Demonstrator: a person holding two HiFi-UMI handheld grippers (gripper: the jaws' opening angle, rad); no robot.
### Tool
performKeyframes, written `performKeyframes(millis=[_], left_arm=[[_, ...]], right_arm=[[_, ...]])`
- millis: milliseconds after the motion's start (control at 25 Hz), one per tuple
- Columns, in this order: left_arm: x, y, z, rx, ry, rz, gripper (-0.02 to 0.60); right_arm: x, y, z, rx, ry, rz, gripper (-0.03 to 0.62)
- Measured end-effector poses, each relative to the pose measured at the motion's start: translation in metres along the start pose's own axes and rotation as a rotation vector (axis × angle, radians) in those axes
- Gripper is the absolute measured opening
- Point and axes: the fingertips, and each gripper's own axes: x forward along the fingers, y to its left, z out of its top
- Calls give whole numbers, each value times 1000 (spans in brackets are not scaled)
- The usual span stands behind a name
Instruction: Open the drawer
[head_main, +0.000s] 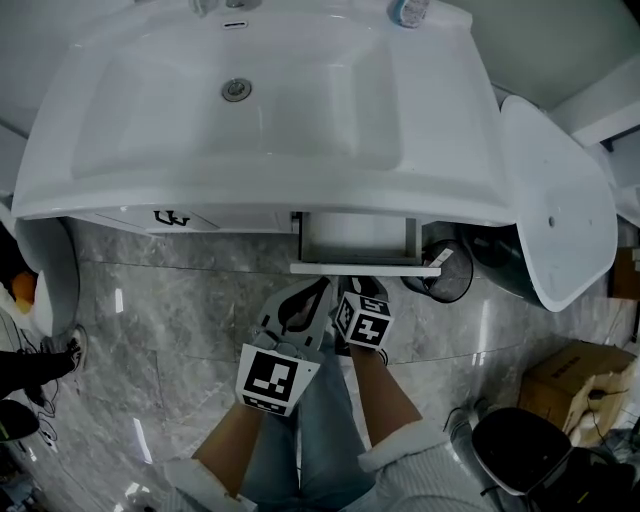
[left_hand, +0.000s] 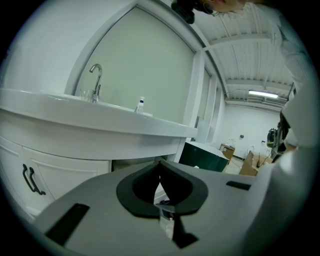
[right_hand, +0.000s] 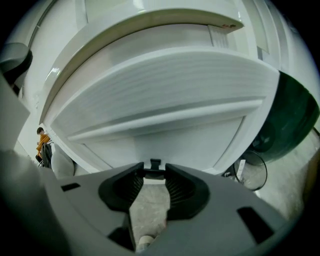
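A white drawer (head_main: 360, 238) stands partly pulled out beneath the white sink (head_main: 250, 100); its front panel (head_main: 365, 268) faces me. My right gripper (head_main: 368, 285) reaches that panel. In the right gripper view the gripper (right_hand: 154, 172) has its jaws closed on a small black drawer handle (right_hand: 155, 164) under the white front (right_hand: 165, 90). My left gripper (head_main: 322, 288) hangs just left of it, below the drawer front, touching nothing. Seen from the left gripper view, the left gripper (left_hand: 160, 172) has its jaws together with nothing between them.
Left of the drawer is a cabinet door with a black handle (head_main: 172, 217). A wire basket (head_main: 445, 272) and a dark bin with a white lid (head_main: 555, 200) stand to the right. A cardboard box (head_main: 575, 385) lies on the grey marble floor (head_main: 180, 330).
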Motion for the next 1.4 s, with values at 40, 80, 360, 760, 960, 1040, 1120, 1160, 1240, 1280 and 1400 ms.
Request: performKeyframes(millis=[40, 80, 360, 760, 960, 1040, 1120, 1160, 1240, 1280, 1400], left_arm=[[0, -2, -1, -5, 3, -2, 15], [0, -3, -1, -6, 5, -3, 15], [0, -9, -5, 11, 10, -9, 15], [-2, -6, -6, 14, 14, 8, 15], [-2, -5, -4, 8, 11, 17, 15], [-2, -5, -3, 8, 9, 18, 15], [-1, -5, -3, 12, 7, 18, 15], [-1, -6, -3, 12, 6, 17, 15], [-1, -9, -2, 9, 6, 16, 15], [-1, -10, -1, 9, 6, 15, 15], [-2, -13, 2, 17, 2, 14, 15]], right_arm=[[-1, 0, -2, 3, 1, -1, 141], [-2, 0, -5, 5, 1, 0, 141], [-6, -1, -10, 2, 3, 3, 141], [-2, -3, -13, 19, 1, 1, 147], [-2, -4, -16, 13, 1, 9, 150], [-3, -4, -18, 9, 6, 13, 150], [-3, -4, -20, 9, 12, 16, 150], [-4, -4, -20, 8, 14, 17, 150], [-6, -5, -22, 7, 20, 19, 152], [-7, -5, -23, 7, 23, 20, 152], [-13, -6, -26, 11, 31, 17, 150]])
